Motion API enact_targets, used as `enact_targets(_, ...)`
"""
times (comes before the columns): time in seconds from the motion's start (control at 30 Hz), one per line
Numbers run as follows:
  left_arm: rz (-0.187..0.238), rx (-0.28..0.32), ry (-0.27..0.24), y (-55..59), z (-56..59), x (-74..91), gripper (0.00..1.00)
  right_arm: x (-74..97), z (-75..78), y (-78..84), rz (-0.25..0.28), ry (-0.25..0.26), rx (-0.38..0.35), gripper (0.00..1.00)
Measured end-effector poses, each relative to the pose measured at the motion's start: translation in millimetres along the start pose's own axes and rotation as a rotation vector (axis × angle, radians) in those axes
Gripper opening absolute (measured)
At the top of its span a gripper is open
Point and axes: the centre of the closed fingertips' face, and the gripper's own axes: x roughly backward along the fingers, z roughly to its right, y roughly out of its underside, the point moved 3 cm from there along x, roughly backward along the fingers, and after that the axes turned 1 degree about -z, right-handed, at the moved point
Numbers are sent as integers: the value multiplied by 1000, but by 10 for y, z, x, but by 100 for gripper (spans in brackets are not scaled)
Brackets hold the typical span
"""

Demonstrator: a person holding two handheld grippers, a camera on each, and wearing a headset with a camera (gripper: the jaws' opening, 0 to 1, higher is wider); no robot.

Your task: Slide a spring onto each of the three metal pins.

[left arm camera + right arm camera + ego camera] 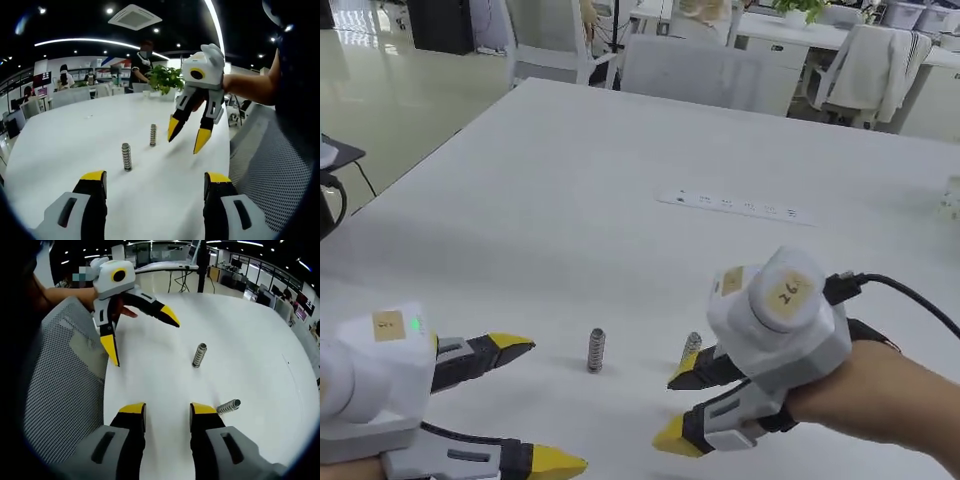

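The left gripper (538, 403) is hovering left of the nearer spring (597, 350), its yellow-tipped black jaws spread wide and empty. The right gripper (672, 408) is hanging to that spring's right, jaws parted by a narrower gap and gripping nothing. That coiled metal spring is standing upright, long axis vertical, on the smooth white table (620, 180), a second spring (692, 345) is standing right of it beside the right gripper's jaw, and beyond it the table is stretching open to a straight far edge.
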Motion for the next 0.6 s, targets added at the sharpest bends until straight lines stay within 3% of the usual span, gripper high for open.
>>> enact_targets(0.6,7,-2,8,-33,34,11,77,321,0,247,101,81,-130,35)
